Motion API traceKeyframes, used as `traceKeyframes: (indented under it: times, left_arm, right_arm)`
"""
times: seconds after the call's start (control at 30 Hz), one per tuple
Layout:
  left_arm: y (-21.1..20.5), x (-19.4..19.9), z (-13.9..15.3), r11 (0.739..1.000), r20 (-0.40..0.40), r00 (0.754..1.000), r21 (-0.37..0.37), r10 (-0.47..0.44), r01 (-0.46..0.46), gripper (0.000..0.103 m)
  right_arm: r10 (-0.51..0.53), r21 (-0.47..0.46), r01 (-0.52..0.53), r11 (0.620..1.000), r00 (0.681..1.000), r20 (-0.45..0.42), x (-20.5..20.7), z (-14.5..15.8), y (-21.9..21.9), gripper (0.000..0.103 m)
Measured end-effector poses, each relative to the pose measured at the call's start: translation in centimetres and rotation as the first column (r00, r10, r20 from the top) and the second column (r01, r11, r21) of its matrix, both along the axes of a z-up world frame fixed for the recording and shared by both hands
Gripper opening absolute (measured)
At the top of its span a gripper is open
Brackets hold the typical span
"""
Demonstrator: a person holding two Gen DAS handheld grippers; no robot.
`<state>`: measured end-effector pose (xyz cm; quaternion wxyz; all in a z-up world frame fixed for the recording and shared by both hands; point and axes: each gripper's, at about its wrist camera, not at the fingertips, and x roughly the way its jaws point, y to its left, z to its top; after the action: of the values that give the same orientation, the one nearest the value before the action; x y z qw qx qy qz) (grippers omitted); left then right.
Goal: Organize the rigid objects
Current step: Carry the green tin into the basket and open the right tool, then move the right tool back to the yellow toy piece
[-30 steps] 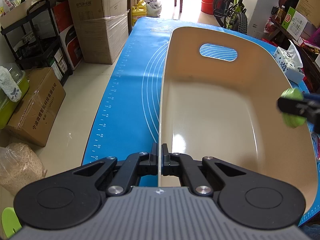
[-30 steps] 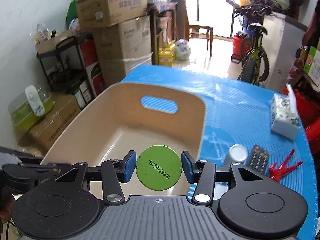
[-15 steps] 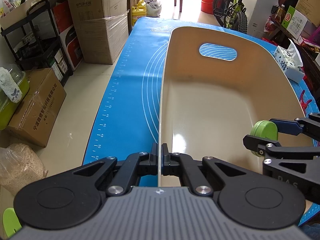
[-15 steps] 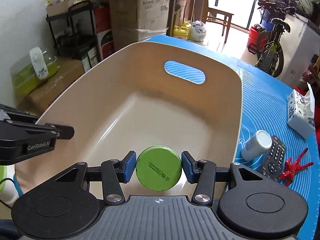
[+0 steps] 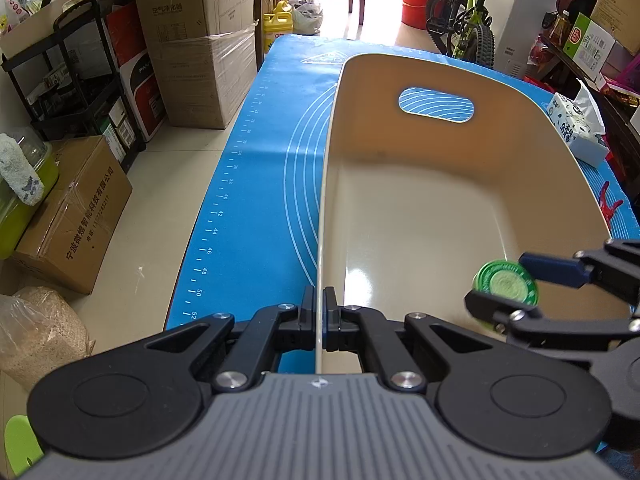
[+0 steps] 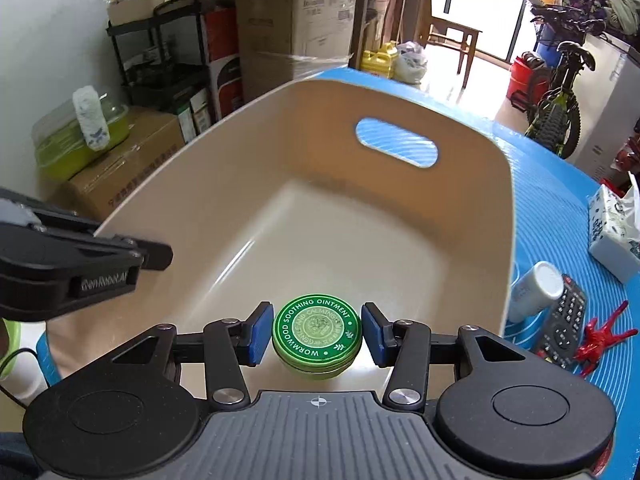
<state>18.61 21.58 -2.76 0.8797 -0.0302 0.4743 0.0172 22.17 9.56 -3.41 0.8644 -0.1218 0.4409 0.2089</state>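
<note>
The left gripper [image 5: 319, 316] pinches the beige bin [image 5: 400, 200] wall; the right gripper [image 6: 317, 334] grips a green ointment tin [image 6: 317, 330] low inside it — blue mat [image 5: 256, 184] beneath, stacked cardboard boxes [image 5: 200, 40] beyond.

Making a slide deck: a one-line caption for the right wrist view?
Right gripper holds green ointment tin inside beige bin.

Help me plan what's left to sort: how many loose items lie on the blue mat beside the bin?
3: a white bottle, a black remote, a red clip, clustered right of the bin. More may be hidden.
</note>
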Motion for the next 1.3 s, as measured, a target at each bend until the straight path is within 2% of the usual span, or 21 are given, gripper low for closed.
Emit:
traceKeyframes:
  times: [0.2, 0.23, 0.4, 0.57, 0.67, 1.1, 1.3]
  left_arm:
    - [0.0, 0.0, 0.0, 1.0, 0.0, 1.0, 0.001, 0.0, 0.0, 0.003]
    - [-0.1, 0.0, 0.0, 1.0, 0.0, 1.0, 0.002, 0.0, 0.0, 0.003]
    - [-0.1, 0.0, 0.0, 1.0, 0.001, 1.0, 0.003, -0.001, 0.001, 0.003]
    - [-0.1, 0.0, 0.0, 1.0, 0.001, 1.0, 0.003, -0.002, 0.002, 0.003]
    - [-0.1, 0.1, 0.0, 1.0, 0.001, 1.0, 0.003, -0.001, 0.001, 0.003]
    - [-0.1, 0.0, 0.0, 1.0, 0.001, 1.0, 0.003, -0.001, 0.001, 0.003]
    - [-0.1, 0.0, 0.0, 1.0, 0.001, 1.0, 0.003, -0.002, 0.002, 0.004]
  right_arm:
    - [-0.008, -0.015, 0.008, 1.0, 0.998, -0.055, 0.2, -1.1, 0.0, 0.054]
    - [-0.008, -0.015, 0.007, 1.0, 0.998, -0.058, 0.2, -1.1, 0.0, 0.058]
    - [-0.019, 0.015, 0.02, 1.0, 0.998, -0.061, 0.3, -0.8, -0.2, 0.062]
    - [-0.021, 0.049, 0.022, 0.999, 1.0, -0.023, 0.0, 0.6, -0.6, 0.068]
    - [-0.046, 0.074, 0.044, 0.996, 0.999, 0.013, -0.2, 1.8, -1.3, 0.076]
    - [-0.168, 0.18, 0.148, 0.973, 0.98, 0.104, -0.9, 5.7, -7.3, 0.077]
    - [-0.218, 0.175, 0.194, 0.965, 0.967, 0.13, -1.9, 6.6, -11.5, 0.078]
